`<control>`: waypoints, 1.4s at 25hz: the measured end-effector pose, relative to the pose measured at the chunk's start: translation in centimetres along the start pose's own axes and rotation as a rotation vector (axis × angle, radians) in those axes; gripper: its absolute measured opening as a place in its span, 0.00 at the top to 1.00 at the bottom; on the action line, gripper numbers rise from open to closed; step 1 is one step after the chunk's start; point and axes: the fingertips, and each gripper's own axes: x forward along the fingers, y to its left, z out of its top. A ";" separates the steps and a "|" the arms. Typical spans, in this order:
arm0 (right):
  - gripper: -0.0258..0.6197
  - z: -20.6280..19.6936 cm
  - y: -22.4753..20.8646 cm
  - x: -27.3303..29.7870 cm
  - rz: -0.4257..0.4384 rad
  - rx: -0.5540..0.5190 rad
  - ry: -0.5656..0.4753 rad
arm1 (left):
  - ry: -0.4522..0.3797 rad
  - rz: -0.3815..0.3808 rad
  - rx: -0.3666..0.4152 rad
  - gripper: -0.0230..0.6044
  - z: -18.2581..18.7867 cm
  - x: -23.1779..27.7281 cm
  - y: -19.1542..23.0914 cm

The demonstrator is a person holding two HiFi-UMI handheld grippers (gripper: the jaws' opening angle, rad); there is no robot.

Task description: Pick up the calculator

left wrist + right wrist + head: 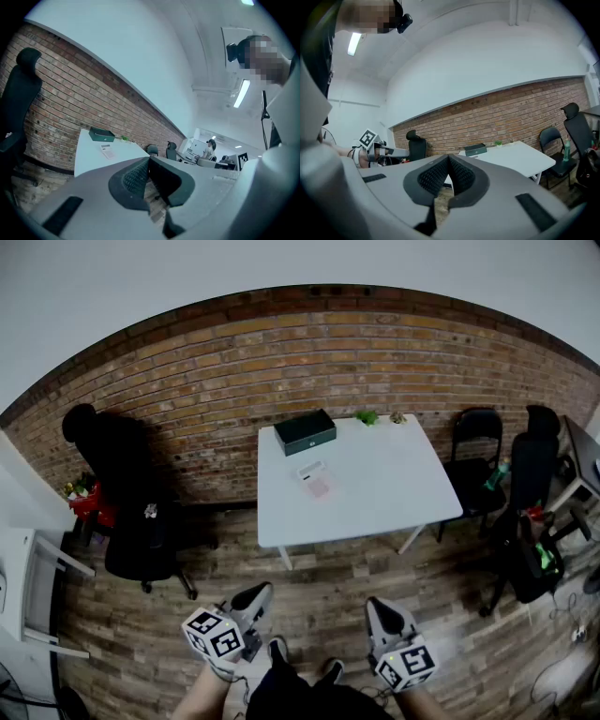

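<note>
A small white and pink calculator (315, 478) lies on the white table (394, 484), left of its middle; in the left gripper view the calculator (107, 151) is far off. My left gripper (258, 597) is shut and empty, well short of the table over the floor. My right gripper (380, 612) is shut and empty too, beside it. In the left gripper view my left gripper (149, 161) has its jaws pressed together. The right gripper (449, 158) likewise shows closed jaws, aimed toward the table (520, 157).
A dark green box (305, 431) sits at the table's back left corner, two small plants (367, 416) at the back edge. A black office chair (131, 512) stands to the left, black chairs (478, 460) to the right. Brick wall behind, wooden floor (328, 568).
</note>
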 end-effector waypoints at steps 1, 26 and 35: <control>0.96 0.1 0.1 0.0 -0.005 0.002 -0.002 | -0.011 0.004 -0.004 0.95 0.1 -0.3 0.0; 0.65 2.3 12.5 11.3 -0.136 -0.041 -0.028 | -0.126 -0.064 0.012 0.55 6.7 -11.9 12.3; 0.65 4.3 10.2 12.4 -0.235 -0.081 -0.044 | -0.147 -0.033 0.047 0.55 8.1 -11.6 15.6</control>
